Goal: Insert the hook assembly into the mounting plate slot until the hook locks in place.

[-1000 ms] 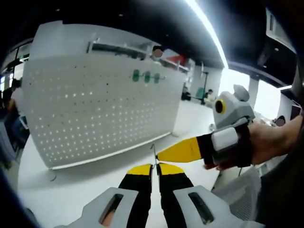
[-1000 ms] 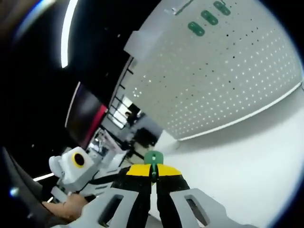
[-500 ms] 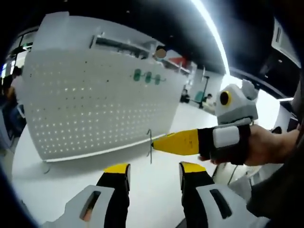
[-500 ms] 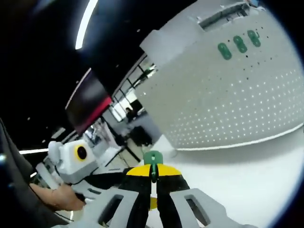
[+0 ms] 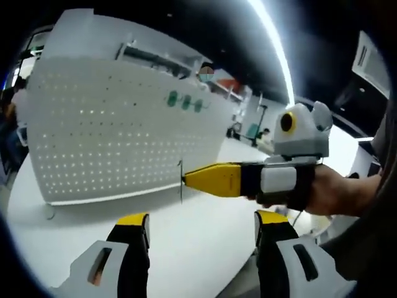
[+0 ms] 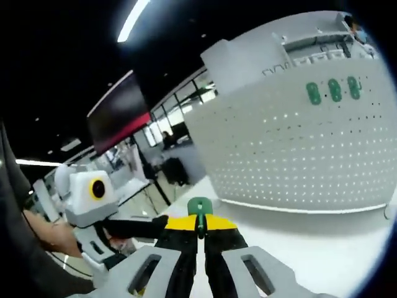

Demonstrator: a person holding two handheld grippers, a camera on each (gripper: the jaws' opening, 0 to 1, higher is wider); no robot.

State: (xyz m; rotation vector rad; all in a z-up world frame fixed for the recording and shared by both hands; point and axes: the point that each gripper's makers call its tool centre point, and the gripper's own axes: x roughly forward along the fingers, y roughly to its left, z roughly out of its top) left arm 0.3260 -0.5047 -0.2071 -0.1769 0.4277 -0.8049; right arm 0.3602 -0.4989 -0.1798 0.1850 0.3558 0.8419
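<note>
So the hook [image 6: 199,207] is now gripped by the right gripper [image 6: 199,225] alone. A second ago it was pinched between the left gripper's jaws as well; those jaws have since been spread wide and nothing is held in them, so the handover looks done. The left gripper [image 5: 201,225] is parked low and apart from the hook, which probably means the insertion is meant to be handled by the right side.

In the left gripper view, the right gripper's jaws are seen shut, and the hook's thin wire shows right at their yellow tip, up in the air above the white counter [image 5: 186,248]. In the right gripper view, the green end of the hook pokes out just past the closed jaws.

The wire's long axis is seen running roughly up-down in the left gripper view, crosswise to the jaws holding it. Which end carries the bend can't be made out, it's too thin.

The white pegboard [image 5: 111,130] is stood upright on the counter, well apart from the hook, with three green pieces [image 5: 185,101] already mounted near its top. Nothing is inserted yet, so the approach to the board is still to be made.
</note>
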